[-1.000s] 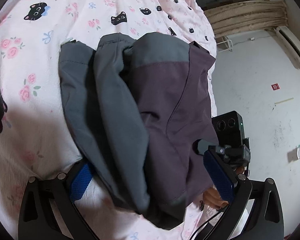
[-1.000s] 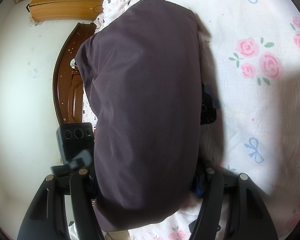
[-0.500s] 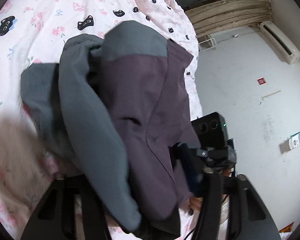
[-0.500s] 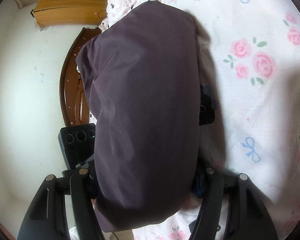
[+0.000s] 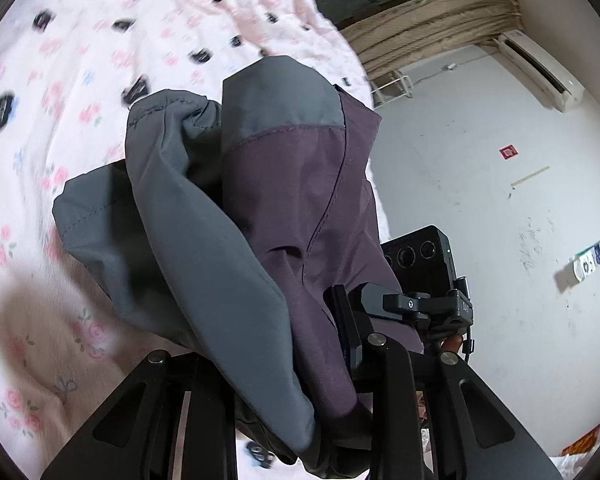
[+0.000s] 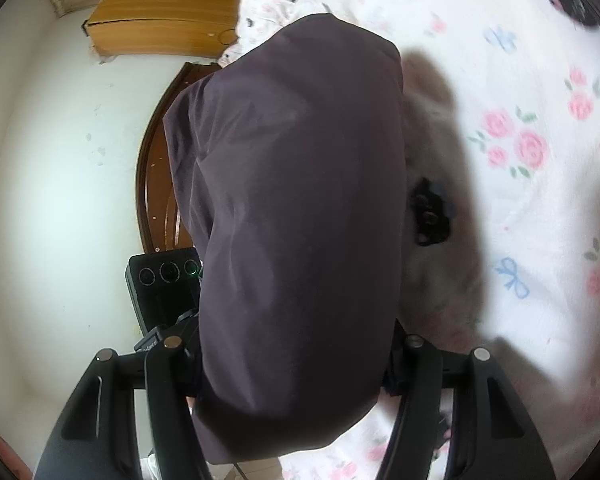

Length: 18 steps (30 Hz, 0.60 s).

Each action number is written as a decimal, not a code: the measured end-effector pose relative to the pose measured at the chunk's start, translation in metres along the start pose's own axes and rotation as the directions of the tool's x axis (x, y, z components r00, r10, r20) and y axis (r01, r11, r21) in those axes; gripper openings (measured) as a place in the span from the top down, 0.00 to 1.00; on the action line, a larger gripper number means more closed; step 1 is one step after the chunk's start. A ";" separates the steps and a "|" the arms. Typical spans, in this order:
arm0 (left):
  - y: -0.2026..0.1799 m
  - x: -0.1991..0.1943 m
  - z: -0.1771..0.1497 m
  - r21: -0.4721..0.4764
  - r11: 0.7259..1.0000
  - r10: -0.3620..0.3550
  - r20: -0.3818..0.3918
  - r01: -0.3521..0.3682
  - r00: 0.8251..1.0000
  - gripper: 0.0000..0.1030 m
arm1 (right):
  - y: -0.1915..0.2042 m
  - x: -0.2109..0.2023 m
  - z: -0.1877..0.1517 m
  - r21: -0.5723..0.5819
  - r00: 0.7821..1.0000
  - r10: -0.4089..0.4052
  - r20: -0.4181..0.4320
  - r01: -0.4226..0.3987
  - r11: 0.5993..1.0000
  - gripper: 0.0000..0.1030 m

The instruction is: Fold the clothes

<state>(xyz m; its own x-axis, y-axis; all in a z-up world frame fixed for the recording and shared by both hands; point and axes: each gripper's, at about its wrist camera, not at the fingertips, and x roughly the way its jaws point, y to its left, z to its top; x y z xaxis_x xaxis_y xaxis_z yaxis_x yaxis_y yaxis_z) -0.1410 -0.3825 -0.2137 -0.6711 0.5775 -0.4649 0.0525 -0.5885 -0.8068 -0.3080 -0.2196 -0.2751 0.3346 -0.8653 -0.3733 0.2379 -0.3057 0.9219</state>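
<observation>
Garment (image 5: 284, 208), purple with grey panels, bunched thick between the fingers of the left gripper (image 5: 296, 396) and draped forward over them. Jaws closing on it, narrow, both fingers buried in cloth at the near end, so gripped there. Grey sleeve folds hanging off to the left, purple panel with a curved seam to the right, a grey patch at the far top edge. Lifted clear of the bedsheet (image 5: 80, 60), with a soft shadow on the sheet below.

Same garment (image 6: 296, 216) between the fingers of the right gripper (image 6: 296, 364) too, a smooth purple bulk filling the whole gap and spilling over the front. Jaws fairly wide and closing; both fingers tight against the sides of the cloth, pads hidden under it, so grasping the bundle across its width.

Just beside the left gripper, on its right, the other gripper's black camera box (image 5: 420, 256) with three round lenses; a matching box (image 6: 164, 280) at the left in the right wrist view.

Beyond: pink sheet printed with roses, bows and black cat faces, blurred. White wall (image 5: 480, 208), air conditioner (image 5: 540, 68), dark wooden headboard (image 6: 156, 184), wooden cabinet (image 6: 168, 12).
</observation>
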 end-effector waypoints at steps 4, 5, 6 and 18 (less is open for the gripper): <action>-0.026 -0.022 0.006 0.050 0.999 -0.003 0.031 0.001 1.000 0.79 | 0.023 -0.029 -0.009 -0.051 1.000 0.004 0.016 -0.003 0.999 0.40; -0.034 -0.030 0.006 0.066 0.998 -0.002 0.042 -0.001 0.999 0.79 | 0.033 -0.032 -0.011 -0.066 1.000 0.005 0.018 -0.003 0.998 0.40; -0.037 -0.036 0.007 0.074 0.997 -0.001 0.049 -0.003 0.999 0.79 | 0.042 -0.035 -0.012 -0.082 1.000 0.005 0.021 -0.003 0.997 0.40; -0.017 -0.180 -0.023 0.050 0.990 0.125 0.159 -0.134 0.979 0.79 | 0.142 0.044 -0.066 -0.217 0.994 -0.015 -0.106 -0.008 0.976 0.40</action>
<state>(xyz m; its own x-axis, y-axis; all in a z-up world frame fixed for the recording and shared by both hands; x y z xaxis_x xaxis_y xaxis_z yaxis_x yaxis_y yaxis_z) -0.0042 -0.4638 -0.1240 -0.7685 0.4021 -0.4978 0.1052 -0.6880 -0.7181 -0.1998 -0.2751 -0.1675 0.4255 -0.8136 -0.3961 0.4271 -0.2053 0.8806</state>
